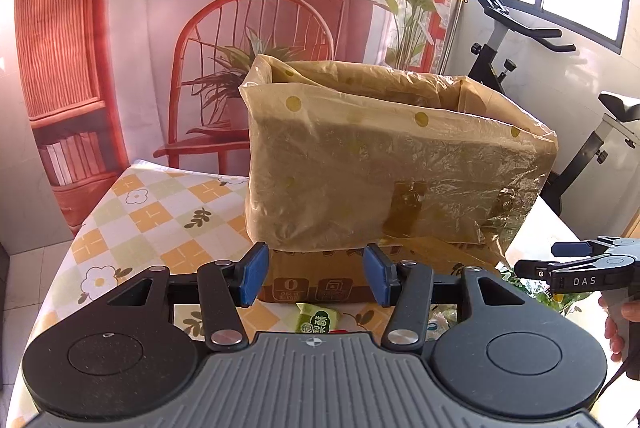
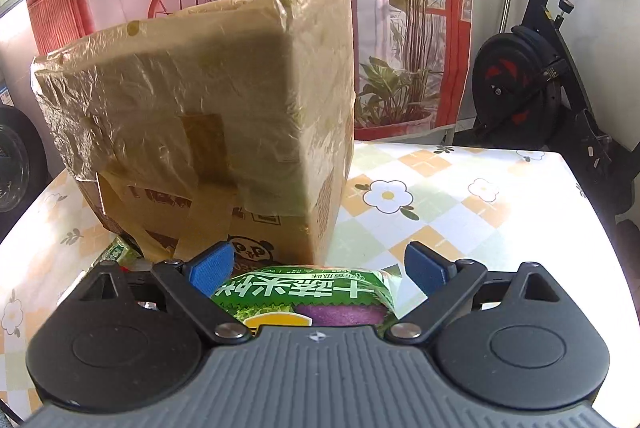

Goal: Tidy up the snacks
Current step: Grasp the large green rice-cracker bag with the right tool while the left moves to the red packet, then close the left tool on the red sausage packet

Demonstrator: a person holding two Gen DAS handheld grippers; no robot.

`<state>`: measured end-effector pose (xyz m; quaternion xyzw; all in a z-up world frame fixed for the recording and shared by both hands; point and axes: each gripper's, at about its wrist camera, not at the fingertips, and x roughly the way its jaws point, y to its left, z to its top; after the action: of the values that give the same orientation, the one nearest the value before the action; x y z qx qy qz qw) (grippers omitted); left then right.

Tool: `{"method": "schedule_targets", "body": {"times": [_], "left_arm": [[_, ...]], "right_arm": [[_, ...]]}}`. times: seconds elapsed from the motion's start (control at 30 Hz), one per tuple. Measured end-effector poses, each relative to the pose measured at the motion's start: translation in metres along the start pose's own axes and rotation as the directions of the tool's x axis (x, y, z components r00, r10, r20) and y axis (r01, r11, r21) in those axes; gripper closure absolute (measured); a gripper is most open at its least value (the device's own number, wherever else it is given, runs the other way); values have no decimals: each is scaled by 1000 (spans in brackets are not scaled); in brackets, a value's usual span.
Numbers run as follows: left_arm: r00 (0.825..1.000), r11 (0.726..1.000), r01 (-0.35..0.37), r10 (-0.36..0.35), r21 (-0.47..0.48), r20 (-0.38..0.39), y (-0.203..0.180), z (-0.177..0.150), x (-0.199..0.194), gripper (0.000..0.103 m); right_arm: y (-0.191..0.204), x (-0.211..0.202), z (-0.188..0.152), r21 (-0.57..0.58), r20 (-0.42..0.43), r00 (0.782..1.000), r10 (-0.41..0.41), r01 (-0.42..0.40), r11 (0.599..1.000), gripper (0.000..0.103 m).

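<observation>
A cardboard box [image 1: 380, 168] lined with a yellowish plastic bag stands open-topped on the flowered tablecloth [image 1: 152, 212]. My left gripper [image 1: 316, 274] faces the box's base, open, with nothing between its blue pads. A small green snack packet [image 1: 318, 318] lies on the cloth just under it. In the right wrist view the box [image 2: 208, 116] rises close ahead. My right gripper [image 2: 318, 268] stands open around a bigger green snack bag [image 2: 308, 292] that lies between its fingers; the right pad is clear of it. The right gripper [image 1: 548, 258] also shows at the left wrist view's right edge.
An exercise bike [image 2: 552, 68] stands beyond the table's right edge [image 2: 592, 212]. A printed backdrop with a red chair [image 1: 256, 76] hangs behind the table. Another small green packet [image 2: 120, 252] lies by the box's left corner. A person's hand [image 1: 616, 328] holds the right gripper's handle.
</observation>
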<state>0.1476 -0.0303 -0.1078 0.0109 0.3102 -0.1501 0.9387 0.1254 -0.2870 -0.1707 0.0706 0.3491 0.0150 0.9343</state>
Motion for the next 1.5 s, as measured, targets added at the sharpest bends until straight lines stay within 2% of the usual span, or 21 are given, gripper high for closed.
{"method": "schedule_targets", "body": {"times": [0.23,0.63,0.87,1.13,1.5], "left_arm": [[999,1000,5,-6,-25,-37,-1,-15,12,48],[996,999,-8,3,-48,-84,5,-39,20,48],[994,998,-1,-5,-62,-105,6,-47,25,48],[993,997,-14,5,-75,-118,13,-53,27,48],[982,998,-17,4,-68,-187,16,-73,39,48]], "right_arm": [[-5,19,-18,51,-85,996,9,-4,999,4],[-11,5,-35,137,-86,996,32,-20,990,1],[-11,0,-39,178,-92,992,86,-68,982,1],[-1,-15,-40,141,-56,991,120,-111,984,1],[7,-9,-46,117,-114,983,145,-132,984,0]]}}
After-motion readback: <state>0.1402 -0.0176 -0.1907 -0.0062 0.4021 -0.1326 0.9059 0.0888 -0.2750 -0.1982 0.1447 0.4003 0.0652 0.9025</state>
